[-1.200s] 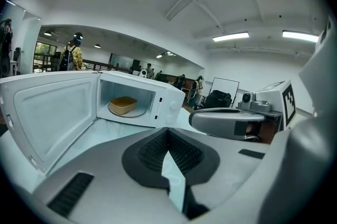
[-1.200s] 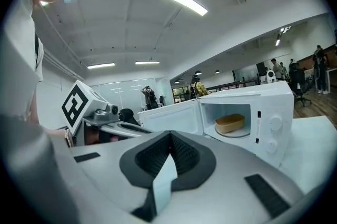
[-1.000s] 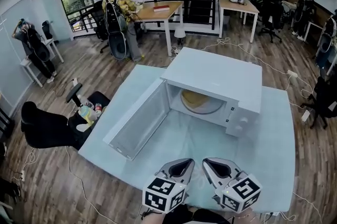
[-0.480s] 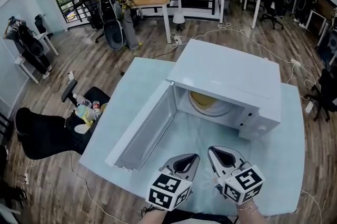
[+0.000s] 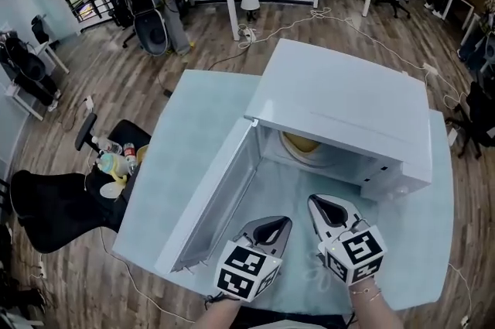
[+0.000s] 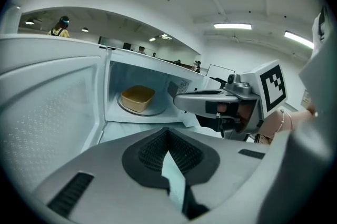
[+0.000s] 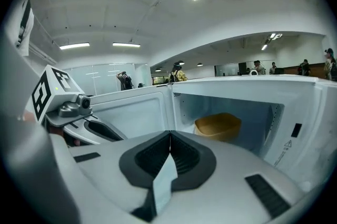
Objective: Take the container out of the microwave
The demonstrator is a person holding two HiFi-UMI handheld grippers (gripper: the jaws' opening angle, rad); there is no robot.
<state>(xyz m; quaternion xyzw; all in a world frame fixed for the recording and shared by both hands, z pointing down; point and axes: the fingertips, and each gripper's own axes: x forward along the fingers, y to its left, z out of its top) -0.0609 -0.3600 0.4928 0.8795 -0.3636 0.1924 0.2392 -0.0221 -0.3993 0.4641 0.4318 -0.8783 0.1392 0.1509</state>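
Looking down in the head view, the microwave [image 5: 348, 103] sits on the counter [image 5: 186, 126] with its door [image 5: 216, 200] swung fully out toward 7 o'clock, so the cavity is free to reach into. The container [image 5: 302, 142] lies inside, only its yellow edge showing under the roof, at 12 o'clock from both tools. The left tongs [image 5: 285, 221] and right tongs [image 5: 315, 200] hover side by side just before the opening, tips aimed at the cavity, wrists low at 6 o'clock; this looks like the approach, with nothing lifted yet.

The left gripper view shows the left tongs clenched tip to tip with nothing between them. The container [image 6: 138, 98] rests on the round plate [image 6: 152, 111] deep in the cavity, at 11 o'clock from the tips. The right tongs cross the picture at 3 o'clock, held level.

The right gripper view shows the right tongs likewise clenched and empty, pointing straight in, the container [image 7: 218, 126] at 1 o'clock beyond them. Both pairs would likely need to part before either can take its rim.
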